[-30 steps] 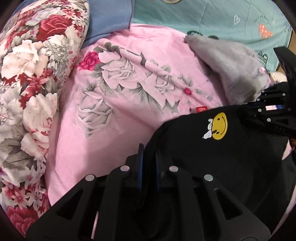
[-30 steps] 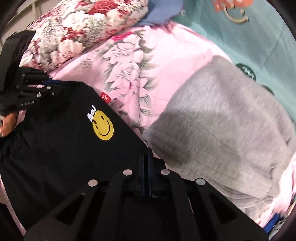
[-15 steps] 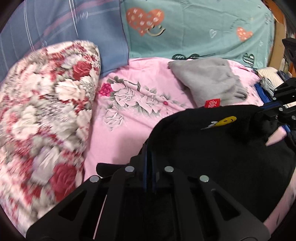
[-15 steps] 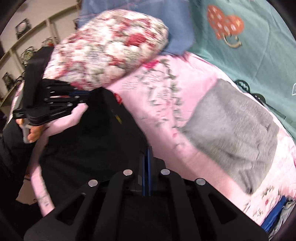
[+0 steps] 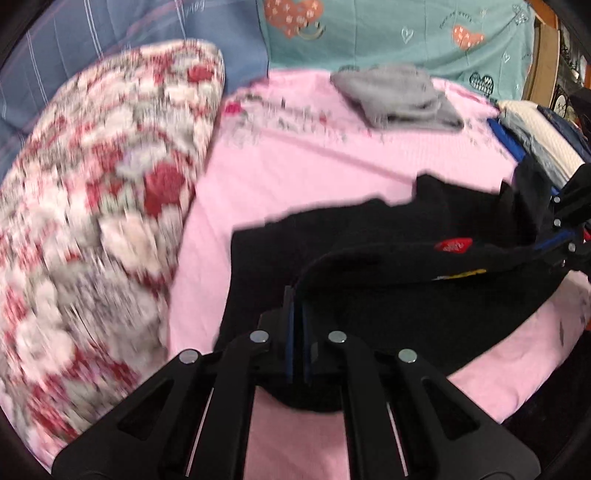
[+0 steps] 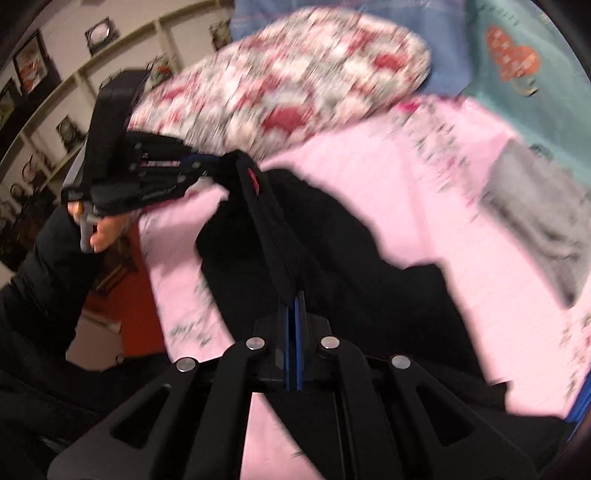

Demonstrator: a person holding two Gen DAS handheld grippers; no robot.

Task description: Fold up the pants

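The black pants hang stretched between my two grippers above the pink sheet, with a red label on the raised waistband. My left gripper is shut on the band's left end. At the right edge of the left wrist view, my right gripper is shut on the other end. In the right wrist view the right gripper pinches the band. The left gripper, held by a hand, grips its far end. The pants' lower part trails on the sheet. Both views are motion-blurred.
A large floral pillow lies along the left of the bed. A folded grey garment rests at the far side by a teal cover. Stacked clothes sit at the right edge. Wall shelves stand beyond the bed.
Both grippers have pulled back toward the bed's near edge and risen, dragging the pants along. The waistband with the smiley print now hangs edge-on, and more bare pink sheet shows beyond it.
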